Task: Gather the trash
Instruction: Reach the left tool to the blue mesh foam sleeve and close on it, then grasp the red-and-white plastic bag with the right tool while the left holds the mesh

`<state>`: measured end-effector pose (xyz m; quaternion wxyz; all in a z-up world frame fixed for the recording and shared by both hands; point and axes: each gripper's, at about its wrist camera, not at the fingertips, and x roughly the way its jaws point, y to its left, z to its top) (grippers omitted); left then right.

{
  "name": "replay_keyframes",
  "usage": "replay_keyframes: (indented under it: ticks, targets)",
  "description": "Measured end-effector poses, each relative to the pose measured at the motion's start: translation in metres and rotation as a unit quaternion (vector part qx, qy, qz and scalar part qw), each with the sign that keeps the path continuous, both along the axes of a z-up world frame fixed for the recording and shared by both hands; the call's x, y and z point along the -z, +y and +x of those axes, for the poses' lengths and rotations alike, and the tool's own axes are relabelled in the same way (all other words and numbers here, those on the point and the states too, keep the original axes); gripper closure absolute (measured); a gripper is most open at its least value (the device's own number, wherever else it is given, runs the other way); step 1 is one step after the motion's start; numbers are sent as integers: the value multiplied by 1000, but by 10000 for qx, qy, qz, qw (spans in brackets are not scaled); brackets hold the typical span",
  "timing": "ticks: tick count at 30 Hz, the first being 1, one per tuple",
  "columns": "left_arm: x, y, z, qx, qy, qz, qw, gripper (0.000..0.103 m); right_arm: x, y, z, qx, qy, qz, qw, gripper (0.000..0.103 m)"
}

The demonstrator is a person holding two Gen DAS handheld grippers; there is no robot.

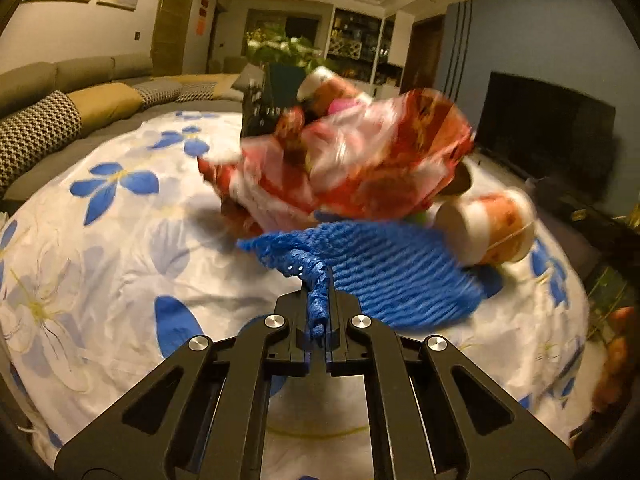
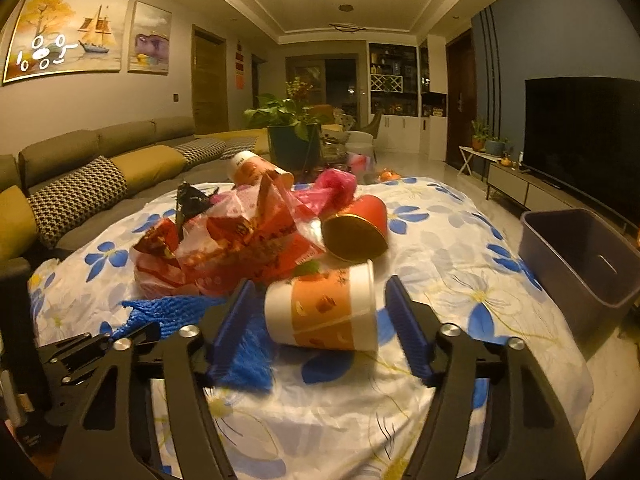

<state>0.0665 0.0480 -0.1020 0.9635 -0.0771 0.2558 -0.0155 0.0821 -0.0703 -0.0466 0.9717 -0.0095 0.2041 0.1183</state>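
Where the floral sheet (image 1: 120,264) covers the table, trash lies heaped in the middle: crinkled red-and-white plastic wrappers (image 2: 236,248), a pink bag (image 2: 336,190), a torn black foil scrap (image 2: 188,200) and several cups. The left gripper (image 1: 319,300) is clamped on a twisted corner of the blue foam net (image 1: 392,276), a ribbed, mesh-like sleeve lying flat on the sheet just below the wrappers. The right gripper (image 2: 320,312) stands wide apart, its blue ridged pads (image 2: 408,328) on either side of a paper cup (image 2: 324,312) lying on its side, orange band around a white cylinder, not touching it. Behind that cup a red cup (image 2: 360,228) with a gold inside lies tipped, mouth toward the camera, and a third orange cup (image 2: 256,170) rests at the far edge of the heap. A grey plastic bin (image 2: 580,264), rectangular with a handle slot, sits at the table's right edge. In the left view the wrappers are blurred.
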Motion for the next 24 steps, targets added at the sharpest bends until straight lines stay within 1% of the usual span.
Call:
replay_keyframes:
  ticks: [3,5,7,9,11,15,17,18,20,21,22,23,24]
  targets:
    - [-22,2,-12,18,-334,-72,9994,99,-4,4,13,-108,31,122,9999,42]
    - [-38,6,-19,-28,-584,-117,9982,99,-6,6,23,-179,70,186,9996,49]
    - [-51,12,-24,-105,-779,-206,9967,99,-7,11,32,-274,95,247,9993,51]
    - [-61,19,-25,-167,-891,-293,9955,99,-9,19,44,-370,117,218,9990,52]
    - [-71,25,-24,-272,-988,-320,9942,99,-10,26,53,-429,121,157,9989,57]
    - [-78,35,-18,-370,-1029,-356,9934,99,-16,34,71,-447,91,131,9989,58]
    - [-81,40,-17,-421,-1053,-382,9928,99,-16,35,79,-484,139,200,9985,66]
    - [-81,40,-17,-426,-1050,-380,9928,99,-16,35,83,-512,188,214,9983,68]
    - [-81,43,-13,-433,-1011,-400,9931,99,-12,38,92,-582,326,228,9975,77]
    - [-80,44,-11,-427,-990,-423,9933,99,-9,38,97,-665,431,295,9964,80]
    - [-80,45,-10,-429,-982,-433,9933,99,-7,39,98,-723,488,346,9956,87]
    - [-80,46,-11,-435,-985,-424,9933,99,-5,39,100,-803,547,388,9945,92]
    - [-81,48,-11,-442,-995,-403,9932,99,-5,40,100,-833,546,384,9943,93]
